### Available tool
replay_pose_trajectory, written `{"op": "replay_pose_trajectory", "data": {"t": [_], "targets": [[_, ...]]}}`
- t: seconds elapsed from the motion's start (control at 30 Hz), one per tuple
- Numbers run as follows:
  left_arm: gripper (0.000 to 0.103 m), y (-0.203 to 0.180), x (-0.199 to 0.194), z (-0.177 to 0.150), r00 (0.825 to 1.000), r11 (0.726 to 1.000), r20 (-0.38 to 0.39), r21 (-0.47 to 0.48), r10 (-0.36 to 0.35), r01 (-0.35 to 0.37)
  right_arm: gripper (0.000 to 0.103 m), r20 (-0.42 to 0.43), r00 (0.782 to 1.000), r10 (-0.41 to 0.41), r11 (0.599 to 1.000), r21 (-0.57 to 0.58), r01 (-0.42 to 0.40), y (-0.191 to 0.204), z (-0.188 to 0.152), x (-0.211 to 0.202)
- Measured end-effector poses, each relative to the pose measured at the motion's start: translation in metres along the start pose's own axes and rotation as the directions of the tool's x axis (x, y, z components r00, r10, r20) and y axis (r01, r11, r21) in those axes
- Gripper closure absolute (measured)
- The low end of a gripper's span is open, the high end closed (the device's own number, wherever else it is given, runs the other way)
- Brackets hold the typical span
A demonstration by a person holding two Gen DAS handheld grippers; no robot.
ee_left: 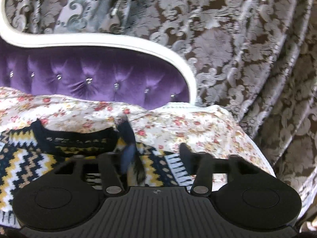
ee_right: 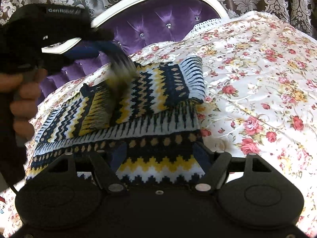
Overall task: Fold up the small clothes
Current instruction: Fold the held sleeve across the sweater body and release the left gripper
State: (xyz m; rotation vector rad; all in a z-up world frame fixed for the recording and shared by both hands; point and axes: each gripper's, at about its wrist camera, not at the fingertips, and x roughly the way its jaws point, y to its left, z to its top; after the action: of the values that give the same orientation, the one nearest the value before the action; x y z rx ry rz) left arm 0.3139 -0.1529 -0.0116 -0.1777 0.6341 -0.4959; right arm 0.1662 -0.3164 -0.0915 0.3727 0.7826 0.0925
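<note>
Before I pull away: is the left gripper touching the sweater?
Cannot tell. The right wrist view shows a sweater fold reaching up to the left gripper, but motion blur hides contact or gap; its jaws look open.

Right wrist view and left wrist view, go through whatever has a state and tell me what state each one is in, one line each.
Knit sweater: partly folded, sleeves laid over its body, flat on the bedspread.
Left gripper: motion-blurred, a strip of sweater fabric hanging at its fingers; open or shut unclear.
Right gripper: open, fingers astride the sweater's near edge.
Floral bedspread: spread out, rumpled near the headboard.
</note>
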Motion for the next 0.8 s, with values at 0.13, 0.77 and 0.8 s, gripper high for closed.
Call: {"op": "replay_pose_trajectory", "data": {"t": [0.13, 0.77, 0.8], "targets": [[0.041, -0.006, -0.005, -0.001, 1.000, 0.999, 0.002, 0.042, -0.010, 0.010, 0.026, -0.009, 1.000, -0.003, 1.000, -0.001, 0.003, -0.001, -0.001, 0.002], [0.036, 0.118, -0.042, -0.058, 0.883, 0.888, -0.106, 0.096, 0.458, -0.449, 0.026, 0.024, 0.999, -0.023, 0.999, -0.048, 0.024, 0.005, -0.005, 0.008], [0.036, 0.122, -0.043, -0.061, 0.879, 0.886, -0.112, 0.082, 0.464, -0.457, 0.026, 0.031, 0.999, -0.020, 0.998, -0.052, 0.021, 0.006, -0.006, 0.008]]}}
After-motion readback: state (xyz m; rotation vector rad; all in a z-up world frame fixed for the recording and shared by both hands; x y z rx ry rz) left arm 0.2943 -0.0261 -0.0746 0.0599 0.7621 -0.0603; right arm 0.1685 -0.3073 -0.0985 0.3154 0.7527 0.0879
